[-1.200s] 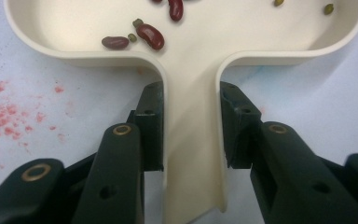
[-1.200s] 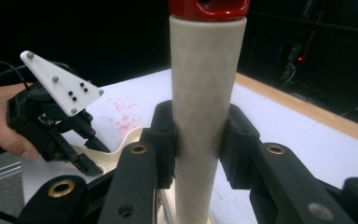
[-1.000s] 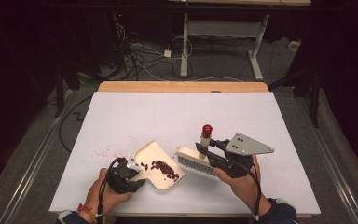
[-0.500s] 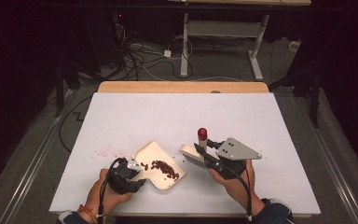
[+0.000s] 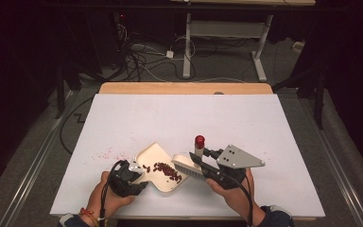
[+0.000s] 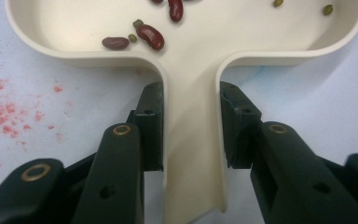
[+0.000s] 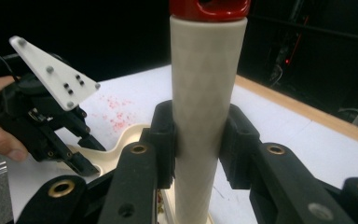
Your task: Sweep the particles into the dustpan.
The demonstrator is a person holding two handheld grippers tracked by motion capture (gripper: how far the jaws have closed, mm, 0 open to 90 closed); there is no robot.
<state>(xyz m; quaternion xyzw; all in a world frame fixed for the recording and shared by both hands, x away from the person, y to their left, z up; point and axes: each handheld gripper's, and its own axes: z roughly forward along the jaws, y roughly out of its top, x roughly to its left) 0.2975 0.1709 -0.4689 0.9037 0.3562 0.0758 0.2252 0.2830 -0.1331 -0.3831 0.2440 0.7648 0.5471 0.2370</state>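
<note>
A cream dustpan lies on the white table near its front edge, with several red beans in it. My left gripper is shut on the dustpan's handle; its jaws press both sides, and red beans with a few small green ones lie just ahead. My right gripper is shut on the cream handle of a brush with a red cap. The brush head rests at the dustpan's right edge. The left gripper also appears in the right gripper view.
Red crumbs are scattered on the table left of the dustpan, also seen as crumbs. A wooden strip runs along the far edge. Beyond it the floor holds cables and a desk frame.
The right gripper and brush have shifted slightly left and nearer, bringing the brush head against the dustpan. The left gripper and dustpan have stayed still.
</note>
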